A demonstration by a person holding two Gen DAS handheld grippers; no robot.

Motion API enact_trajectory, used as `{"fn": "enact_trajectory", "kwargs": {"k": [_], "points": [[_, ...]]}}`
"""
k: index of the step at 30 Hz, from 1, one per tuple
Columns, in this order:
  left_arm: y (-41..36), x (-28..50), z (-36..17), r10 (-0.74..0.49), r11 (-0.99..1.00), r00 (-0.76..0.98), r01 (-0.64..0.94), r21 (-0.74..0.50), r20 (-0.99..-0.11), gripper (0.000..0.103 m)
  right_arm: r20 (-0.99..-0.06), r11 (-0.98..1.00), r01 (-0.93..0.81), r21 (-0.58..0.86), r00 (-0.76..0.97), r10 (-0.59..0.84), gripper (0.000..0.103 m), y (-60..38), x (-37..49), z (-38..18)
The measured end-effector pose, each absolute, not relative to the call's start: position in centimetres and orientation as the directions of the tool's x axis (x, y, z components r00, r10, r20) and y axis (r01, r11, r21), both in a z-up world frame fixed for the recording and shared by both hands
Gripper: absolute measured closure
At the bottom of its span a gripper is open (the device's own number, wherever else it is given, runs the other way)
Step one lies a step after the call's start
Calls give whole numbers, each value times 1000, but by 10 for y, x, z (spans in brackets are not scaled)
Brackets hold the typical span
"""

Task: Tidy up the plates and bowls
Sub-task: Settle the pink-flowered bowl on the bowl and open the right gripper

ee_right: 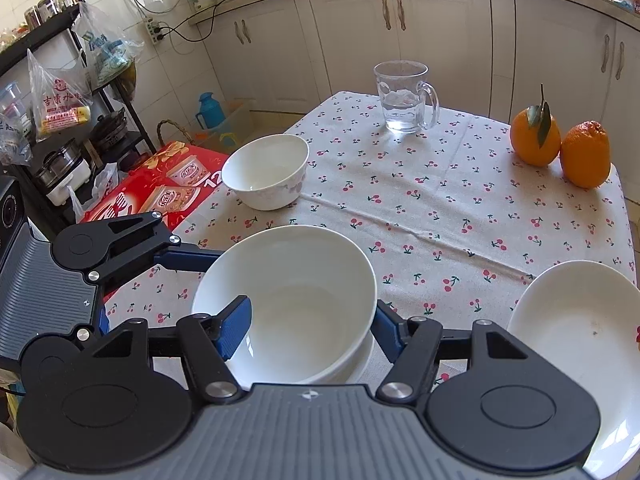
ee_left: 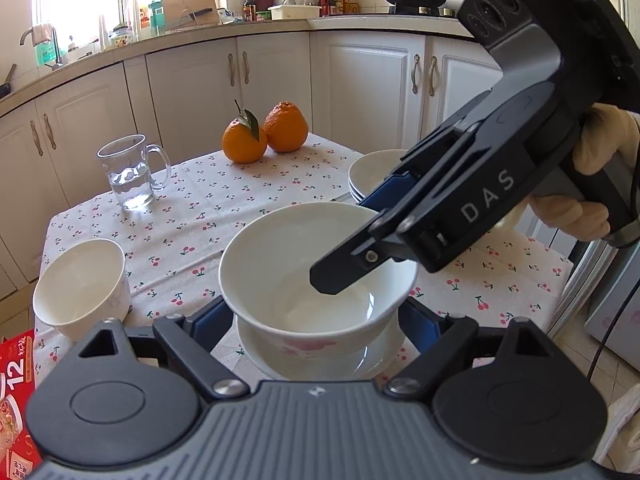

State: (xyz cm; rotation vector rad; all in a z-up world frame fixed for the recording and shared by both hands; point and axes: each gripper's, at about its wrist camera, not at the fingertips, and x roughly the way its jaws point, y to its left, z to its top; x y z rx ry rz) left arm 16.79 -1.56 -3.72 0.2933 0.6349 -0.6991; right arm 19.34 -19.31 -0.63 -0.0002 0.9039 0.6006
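A white bowl with pink flowers (ee_left: 304, 256) (ee_right: 296, 300) sits nested in another white bowl (ee_left: 360, 360) at the near table edge. My right gripper (ee_left: 372, 236) (ee_right: 312, 324) straddles its rim, one finger inside the bowl and one outside; it is open. My left gripper (ee_left: 316, 320) is open, its blue fingers (ee_left: 208, 320) on either side of the lower bowl; its fingers also show in the right wrist view (ee_right: 184, 258). A small white bowl (ee_left: 80, 284) (ee_right: 268, 170) stands at the table's left. A stack of white plates (ee_left: 372, 172) (ee_right: 580, 332) sits to the right.
The cherry-print tablecloth (ee_left: 192, 216) (ee_right: 440, 208) also carries a glass mug of water (ee_left: 130, 172) (ee_right: 404, 98) and two oranges (ee_left: 266, 132) (ee_right: 560, 144). A red carton (ee_left: 16, 392) (ee_right: 160, 184) lies beside the table. White cabinets stand behind.
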Motion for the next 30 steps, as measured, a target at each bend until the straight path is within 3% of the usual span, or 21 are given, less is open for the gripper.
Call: {"fn": "enact_trajectory", "kwargs": {"k": [30], "points": [[-9, 170, -47, -509, 736, 546, 677, -8, -665, 14, -762, 836, -500, 226, 444, 472, 32, -183, 192, -20]]}}
